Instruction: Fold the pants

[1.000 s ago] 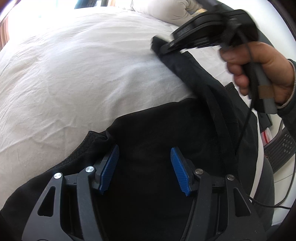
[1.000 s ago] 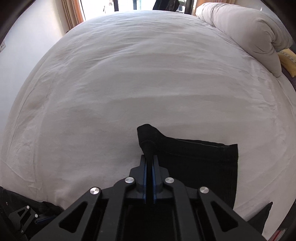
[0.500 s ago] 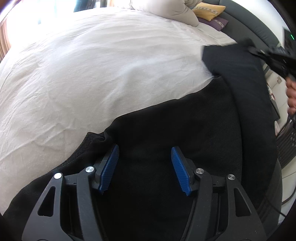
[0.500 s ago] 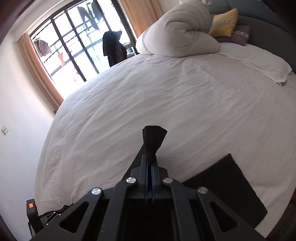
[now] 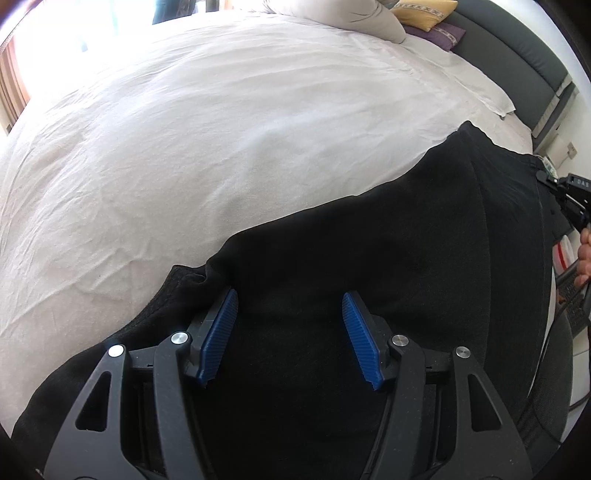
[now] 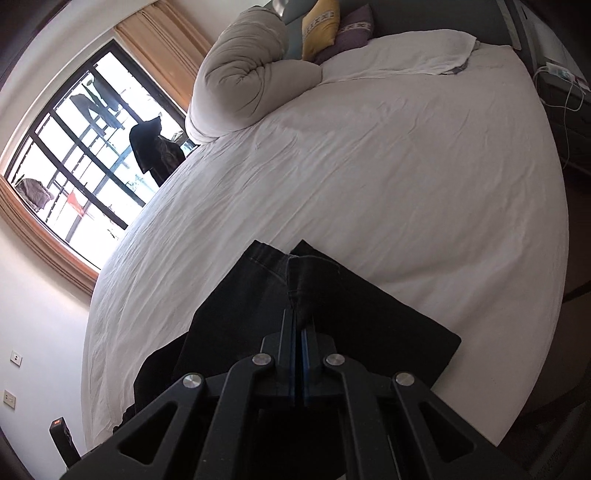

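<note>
Since the frame a second ago, the right gripper (image 6: 298, 328) has carried its pinched leg end from the middle of the bed out toward the bed's near edge; in the left wrist view it now sits at 3 o'clock (image 5: 570, 199), where before it was at 1 o'clock. Black pants (image 5: 369, 258) lie on the white bed sheet (image 5: 221, 129), filling the lower half of the left wrist view from 7 o'clock round to 3 o'clock. Left gripper (image 5: 288, 332) hovers just over the cloth with its blue pads (image 5: 218, 336) spread wide, nothing between them. Right gripper's jaws are pressed together on a fold of the pants (image 6: 306, 295), with the hem edge standing up at 12 o'clock of the jaws. A rolled duvet (image 6: 243, 70) rests at 11 o'clock in the right wrist view, a yellow cushion (image 6: 319, 26) beside it, the window (image 6: 85, 158) at 9 o'clock.
</note>
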`<state>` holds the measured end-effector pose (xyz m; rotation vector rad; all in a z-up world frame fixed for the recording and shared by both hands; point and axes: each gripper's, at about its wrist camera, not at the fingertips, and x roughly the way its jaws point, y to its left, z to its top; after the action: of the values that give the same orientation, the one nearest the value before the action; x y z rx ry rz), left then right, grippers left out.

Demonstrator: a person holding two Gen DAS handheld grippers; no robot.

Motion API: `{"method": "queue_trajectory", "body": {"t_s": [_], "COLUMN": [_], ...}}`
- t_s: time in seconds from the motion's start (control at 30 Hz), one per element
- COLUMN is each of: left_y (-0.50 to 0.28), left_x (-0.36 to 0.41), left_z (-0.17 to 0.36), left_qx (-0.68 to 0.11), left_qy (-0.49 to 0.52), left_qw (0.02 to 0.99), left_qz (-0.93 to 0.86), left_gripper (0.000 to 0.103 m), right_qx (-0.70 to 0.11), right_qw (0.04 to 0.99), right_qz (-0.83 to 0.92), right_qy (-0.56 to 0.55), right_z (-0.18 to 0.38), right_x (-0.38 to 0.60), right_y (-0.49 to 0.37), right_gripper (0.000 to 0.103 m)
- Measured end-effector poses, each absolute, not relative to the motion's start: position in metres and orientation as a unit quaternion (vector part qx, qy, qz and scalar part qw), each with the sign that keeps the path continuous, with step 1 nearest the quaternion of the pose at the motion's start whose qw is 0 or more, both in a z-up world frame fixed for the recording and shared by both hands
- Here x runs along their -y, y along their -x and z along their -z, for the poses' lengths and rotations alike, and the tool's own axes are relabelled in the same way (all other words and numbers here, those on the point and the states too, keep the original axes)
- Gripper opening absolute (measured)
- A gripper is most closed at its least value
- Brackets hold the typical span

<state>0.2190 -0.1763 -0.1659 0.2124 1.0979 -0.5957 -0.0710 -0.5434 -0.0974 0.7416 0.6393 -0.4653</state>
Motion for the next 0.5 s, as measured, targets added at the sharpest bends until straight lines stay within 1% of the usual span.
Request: {"method": "queue_trajectory", "body": {"t_s": [0.3, 0.5], "left_y": [-0.220, -0.224], "left_x": [0.184, 0.184], "left_z": [0.162, 0.168], "left_qx": [-0.516, -0.517], "left_qy": [-0.106, -0.107], "left_qw": [0.805, 0.805], "left_qz": [0.273, 0.272], "left_gripper": [0.059, 0.059], "right_qx": [-0.276, -0.290], "right_qw": [0.835, 0.817], "right_qz": [0.250, 0.266], "right_qy": [-0.405, -0.421], "right_z": [0.110, 0.131], "right_x": [0.559, 0.567], "right_y": [0.103, 0.114], "right_gripper": [0.002, 0.002]}}
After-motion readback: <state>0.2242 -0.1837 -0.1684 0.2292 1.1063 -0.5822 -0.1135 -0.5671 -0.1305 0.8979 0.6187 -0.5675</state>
